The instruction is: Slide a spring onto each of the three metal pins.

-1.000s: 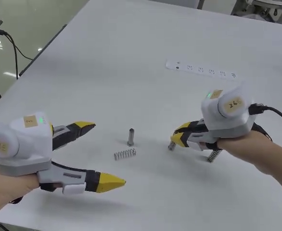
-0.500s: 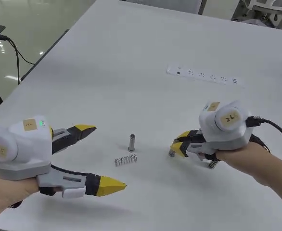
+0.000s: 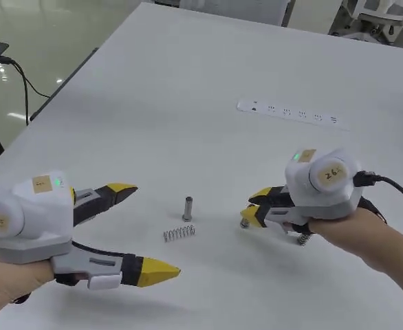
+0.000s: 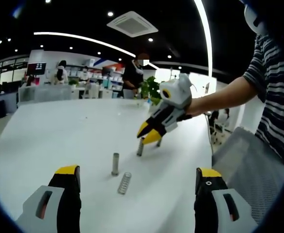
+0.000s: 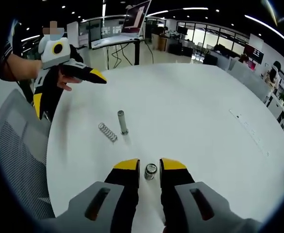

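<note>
White matte tabletop (image 3: 188, 82): at centre, a bare cylindrical steel pin (image 3: 188, 208) stands beside a loose coil spring (image 3: 179, 234). Left gripper (image 3: 150, 230), lower left, gapes wide; right gripper (image 3: 252, 207) narrowly straddles a spring-clad pin (image 5: 150, 171), grip indeterminate.

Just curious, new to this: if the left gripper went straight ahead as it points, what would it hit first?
Likely the loose spring, lying ahead of the left gripper, before the bare pin; the gripper's height is unclear.

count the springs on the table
3: a loose spring beside the bare pin, a second spring at the tips of the right tool, a third spring under the right hand. More may be hidden.
</note>
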Available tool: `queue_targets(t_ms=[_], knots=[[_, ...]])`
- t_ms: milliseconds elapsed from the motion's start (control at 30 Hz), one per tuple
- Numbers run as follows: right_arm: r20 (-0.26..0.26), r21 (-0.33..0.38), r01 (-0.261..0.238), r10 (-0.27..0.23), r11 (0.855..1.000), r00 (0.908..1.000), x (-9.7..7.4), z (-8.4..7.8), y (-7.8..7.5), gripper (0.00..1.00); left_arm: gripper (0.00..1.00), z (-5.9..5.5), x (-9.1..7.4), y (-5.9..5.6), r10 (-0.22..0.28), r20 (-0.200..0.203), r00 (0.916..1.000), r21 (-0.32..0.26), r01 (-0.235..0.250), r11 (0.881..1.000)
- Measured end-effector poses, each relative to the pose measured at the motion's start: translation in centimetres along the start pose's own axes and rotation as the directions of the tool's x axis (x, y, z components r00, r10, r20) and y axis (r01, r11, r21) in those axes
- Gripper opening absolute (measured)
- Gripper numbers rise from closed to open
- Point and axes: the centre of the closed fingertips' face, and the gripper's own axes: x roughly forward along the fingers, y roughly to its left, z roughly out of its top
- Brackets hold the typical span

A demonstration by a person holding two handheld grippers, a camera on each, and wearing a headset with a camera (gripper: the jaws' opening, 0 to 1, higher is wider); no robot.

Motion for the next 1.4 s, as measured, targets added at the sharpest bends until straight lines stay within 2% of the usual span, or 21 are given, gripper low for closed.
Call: queue_targets(t_ms=[200, 300, 433, 633, 1067, 1400], knots=[[0.054, 0.007, 0.002, -0.002, 1.000, 0.9986, -1.0, 1.1, 0.1, 0.14, 0.96, 0.0, -0.2, -0.1, 0.004, 0.001, 1.0000, -0.002, -0.004, 1.000], [0.107, 0.067, -0.006, -0.001, 0.998, 0.9942, -1.7, 1.9, 0.2, 0.15, 0.96, 0.0, -0.3, -0.1, 0.006, 0.001, 1.0000, -0.004, -0.006, 1.000], [0.122, 0.067, -0.003, -0.006, 0.998, 0.9925, -2.3, 2.1, 0.2, 0.15, 0.95, 0.0, -0.3, -0.1, 0.008, -0.001, 1.0000, -0.001, -0.008, 1.000], [0.154, 0.106, -0.013, -0.003, 0.994, 0.9881, -3.2, 2.1, 0.4, 0.15, 0.95, 0.1, -0.4, -0.1, 0.008, 0.003, 1.0000, -0.002, -0.008, 1.000], [0.150, 0.100, -0.024, 0.009, 0.995, 0.9887, -4.3, 0.6, 1.6, 0.16, 0.95, 0.3, -0.2, 0.0, 0.007, 0.001, 1.0000, -0.004, -0.007, 1.000], [0.127, 0.121, -0.028, 0.012, 0.992, 0.9918, -4.4, -1.5, 2.5, 0.15, 0.95, 0.1, -0.3, -0.1, 0.006, -0.003, 1.0000, -0.006, -0.006, 1.000]])
